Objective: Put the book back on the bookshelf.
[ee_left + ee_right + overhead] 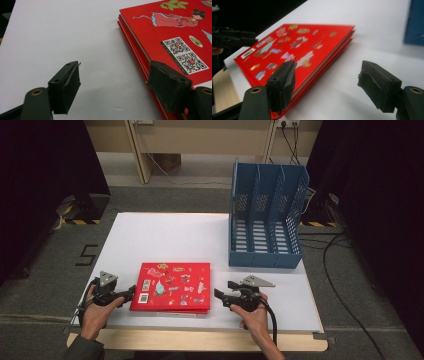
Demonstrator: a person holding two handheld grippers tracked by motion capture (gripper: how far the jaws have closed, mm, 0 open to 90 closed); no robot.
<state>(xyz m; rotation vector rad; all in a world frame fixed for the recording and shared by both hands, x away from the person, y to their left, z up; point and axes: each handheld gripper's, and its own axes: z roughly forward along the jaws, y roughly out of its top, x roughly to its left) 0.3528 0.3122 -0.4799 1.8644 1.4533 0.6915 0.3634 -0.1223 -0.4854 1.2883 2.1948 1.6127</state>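
**Red books between two spread grippers on a white table**

Red, glossy covers mark the stack of books (171, 287), which lies flat on the white table (165, 237) near its front edge. The left gripper view shows several thin volumes piled together, their pale page edges showing between red covers, and the edges are not quite flush. The top cover carries small cartoon stickers or prints: a figure in a pink robe with dark hair buns, green leaves, and other small coloured pictures. Two QR codes (185, 54) sit side by side on a dark strip near the cover's left edge; in the high view a barcode-like white label lies close by. No lettering is sharp enough to read.

The left gripper (131, 293) rests just left of the stack, its jaws spread apart; one pad lies over the stack's near corner and the other stands clear over bare table, so nothing is pinched. In the left gripper view the pad (169, 85) overlaps the red edge, but whether it presses on it I cannot tell.

The right gripper (225, 292) hovers just right of the stack, jaws wide apart and holding nothing; in its own view one pad sits in front of the stack's corner, the other over white table.

Behind and to the right of the stack stands a blue file rack (265, 215) with perforated dividers.
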